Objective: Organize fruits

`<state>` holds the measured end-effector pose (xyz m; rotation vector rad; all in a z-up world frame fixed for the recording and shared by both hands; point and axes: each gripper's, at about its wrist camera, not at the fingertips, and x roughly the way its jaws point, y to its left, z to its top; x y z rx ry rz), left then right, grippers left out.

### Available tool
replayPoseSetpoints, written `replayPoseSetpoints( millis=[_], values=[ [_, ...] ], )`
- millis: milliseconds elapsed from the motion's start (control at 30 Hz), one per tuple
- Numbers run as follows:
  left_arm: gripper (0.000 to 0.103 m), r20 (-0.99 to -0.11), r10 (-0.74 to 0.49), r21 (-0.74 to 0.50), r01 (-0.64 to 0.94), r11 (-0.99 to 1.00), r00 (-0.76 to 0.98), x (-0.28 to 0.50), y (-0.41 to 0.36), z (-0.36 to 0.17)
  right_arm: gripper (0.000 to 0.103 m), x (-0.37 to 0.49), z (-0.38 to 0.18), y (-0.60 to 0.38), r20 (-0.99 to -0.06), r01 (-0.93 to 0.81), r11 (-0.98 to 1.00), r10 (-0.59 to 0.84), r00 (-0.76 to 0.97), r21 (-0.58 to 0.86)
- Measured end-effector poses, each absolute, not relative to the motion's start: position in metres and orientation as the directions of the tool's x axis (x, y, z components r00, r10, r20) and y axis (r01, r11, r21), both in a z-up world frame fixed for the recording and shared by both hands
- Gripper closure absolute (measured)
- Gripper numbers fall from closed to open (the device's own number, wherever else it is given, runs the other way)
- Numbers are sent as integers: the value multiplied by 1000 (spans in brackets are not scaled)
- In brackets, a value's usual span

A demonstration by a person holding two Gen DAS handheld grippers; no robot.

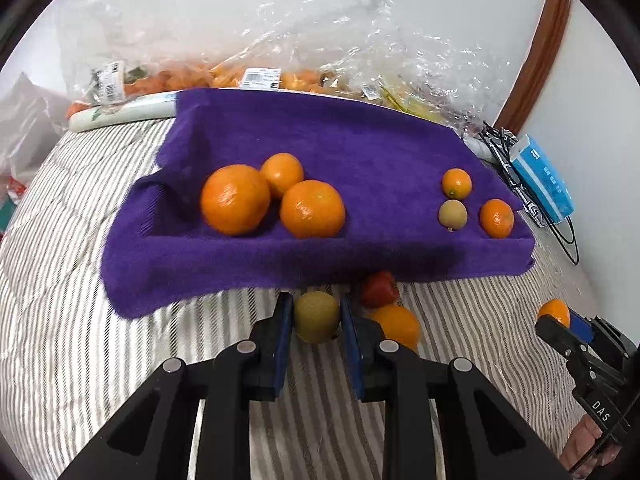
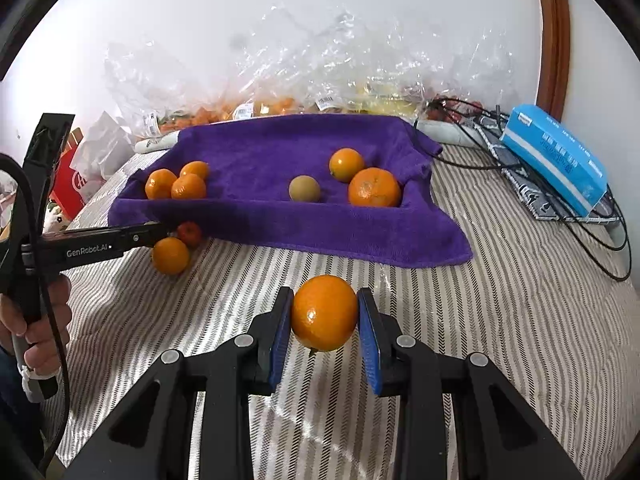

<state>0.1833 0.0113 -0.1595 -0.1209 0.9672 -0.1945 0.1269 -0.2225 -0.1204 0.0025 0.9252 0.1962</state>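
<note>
On the striped bed before the purple towel (image 1: 320, 248), left tongs (image 1: 316, 316) grip a greenish fruit (image 1: 317, 315), right tongs (image 2: 325, 314) an orange (image 2: 324, 312); lift both clear of the towel's edge, release gently among like fruit.

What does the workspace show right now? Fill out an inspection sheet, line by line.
Surface: striped bedding, purple towel spread on it.
Job's things: six fruits on the towel; a red fruit and an orange below its front edge.
Clutter: plastic produce bags, blue box.
Grippers: left gripper shut on a yellow-green fruit; right gripper around a held orange.
Cables: black cables at right.
Surroundings: white wall, wooden frame.
</note>
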Motion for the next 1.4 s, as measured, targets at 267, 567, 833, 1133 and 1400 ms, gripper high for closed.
replayPoseSetpoints(
  millis=[267,567,833,1133,1400],
  values=[
    [80,-787,-196,-175,93,980,585,152,19,-137,71,113,-100,-215,-770,-167,983,167,615,80],
    [80,-738,-206,-189,96,977,642,120,32,-103,71,103,-73,-200,-734,-185,981,163,659,52],
    [80,-727,-191,-191,74,979,660,109,38,-85,71,99,-52,-195,-702,-179,983,161,693,48],
    [80,-716,-173,-192,48,980,676,104,49,-73,71,104,-37,-195,-675,-163,986,148,723,42],
    [80,-702,-160,-189,35,981,694,115,56,-61,71,118,-28,-199,-658,-143,988,149,738,63]
  ],
)
